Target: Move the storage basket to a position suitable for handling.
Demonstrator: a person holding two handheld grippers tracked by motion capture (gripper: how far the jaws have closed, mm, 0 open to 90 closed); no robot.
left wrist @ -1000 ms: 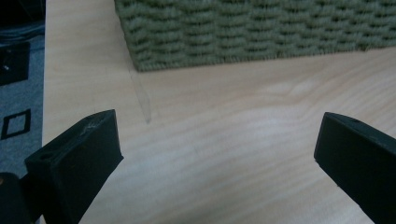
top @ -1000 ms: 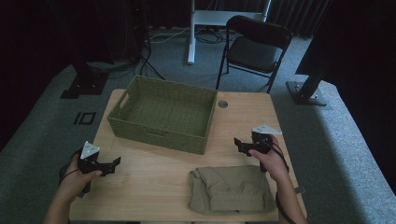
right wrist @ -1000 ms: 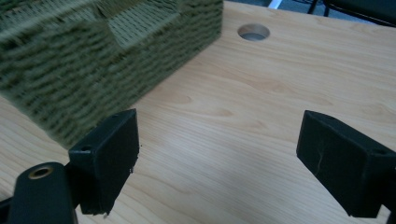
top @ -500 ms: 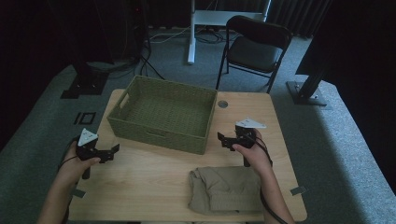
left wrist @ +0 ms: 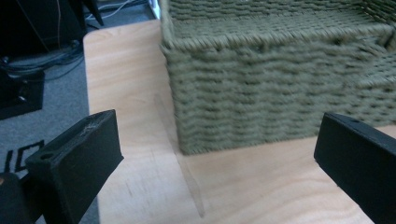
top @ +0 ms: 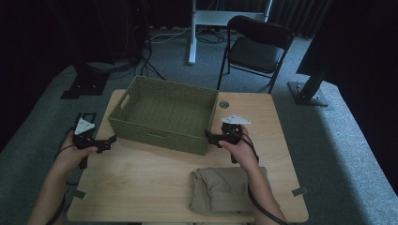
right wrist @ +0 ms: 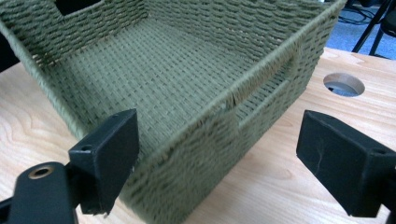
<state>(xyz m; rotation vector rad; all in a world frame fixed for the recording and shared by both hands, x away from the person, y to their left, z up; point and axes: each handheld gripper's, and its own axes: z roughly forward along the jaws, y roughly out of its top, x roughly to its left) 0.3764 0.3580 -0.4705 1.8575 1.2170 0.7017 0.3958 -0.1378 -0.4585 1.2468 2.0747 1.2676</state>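
Fingers of both grippers stand wide apart and hold nothing, each pair aimed at an end of the green woven basket (top: 165,114). That basket sits on the far half of the tabletop (top: 141,187), toward its left side, open side up and with nothing in it. In the left gripper view its near-left corner (left wrist: 280,84) lies ahead between the 2 black fingers (left wrist: 74,163), with bare wood between them and the weave, so no contact there. In the right gripper view one finger (right wrist: 105,154) sits in front of the basket's near corner while the other (right wrist: 345,163) is out over the wood beside the end wall with its handle slot; whether any pad touches the weave I cannot tell.

From the high view, the left gripper (top: 109,140) is just off the basket's left end and the right gripper (top: 210,138) is close at its right near corner. The step in hand looks like the approach to a 2-handed grasp on the basket. Next, each gripper would likely need to straddle an end wall or handle slot and close evenly.

Nearer the person, a folded khaki cloth (top: 220,192) lies on the tabletop's near right, apart from the basket.
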